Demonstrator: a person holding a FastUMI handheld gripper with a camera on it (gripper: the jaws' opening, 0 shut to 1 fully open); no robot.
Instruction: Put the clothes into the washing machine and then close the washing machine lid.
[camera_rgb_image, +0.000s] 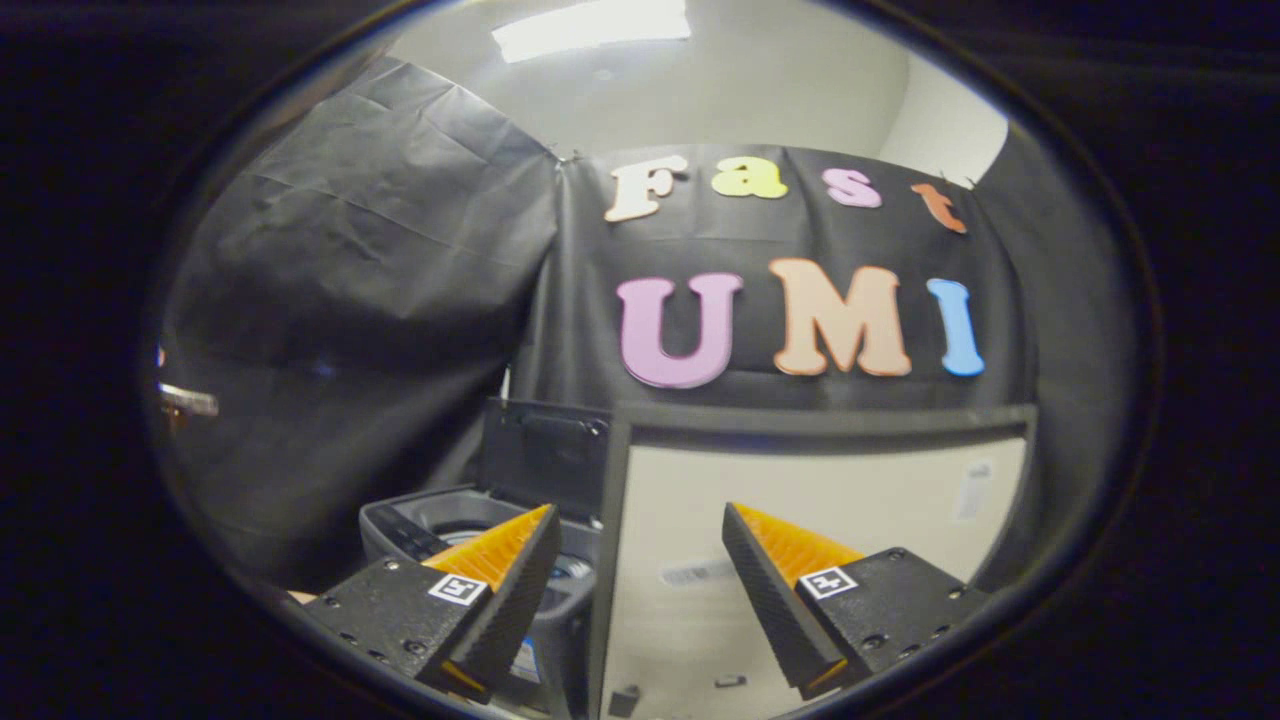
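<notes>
Right now gripper (635, 560) held up, fingers apart, nothing between them. Washer (420, 530) sits low beyond left finger, lid (545, 450) standing open, drum mouth partly hidden by that finger. White cabinet (830, 510) beside it, ahead of fingers. No clothes in sight; cannot tell whether any lie in drum. Lid up, so closing remains; loading unsettled either way.
</notes>
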